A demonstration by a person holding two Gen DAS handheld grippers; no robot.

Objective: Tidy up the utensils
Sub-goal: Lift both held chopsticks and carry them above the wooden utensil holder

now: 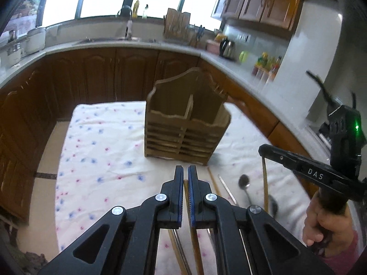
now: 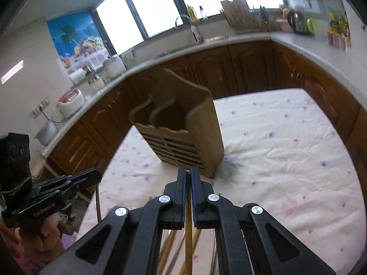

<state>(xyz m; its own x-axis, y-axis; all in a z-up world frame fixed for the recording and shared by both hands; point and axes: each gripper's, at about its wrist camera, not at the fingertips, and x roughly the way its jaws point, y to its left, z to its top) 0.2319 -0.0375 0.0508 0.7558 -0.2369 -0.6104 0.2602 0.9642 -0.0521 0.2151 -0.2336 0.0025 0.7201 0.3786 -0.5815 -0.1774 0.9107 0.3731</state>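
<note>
A wooden utensil holder [image 1: 185,123] with two compartments stands on the flowered cloth [image 1: 103,149]. In the left wrist view my left gripper [image 1: 185,169] is shut on a wooden chopstick [image 1: 193,240] that runs down between its pads, a little in front of the holder. To the right, my right gripper [image 1: 262,149] is shut on another wooden chopstick [image 1: 265,183] that hangs straight down. The right wrist view shows the right gripper [image 2: 188,170] clamped on its chopstick [image 2: 188,240], just short of the holder [image 2: 183,133]. The left gripper [image 2: 97,175] is at the left with its chopstick [image 2: 98,204] dangling.
On the cloth near the holder lie a wooden chopstick [image 1: 213,181], a metal chopstick [image 1: 226,189] and two spoons [image 1: 244,183]. A hand [image 1: 321,224] grips the right handle. Brown cabinets and a counter [image 1: 240,68] with bottles and a kettle [image 1: 227,47] ring the table.
</note>
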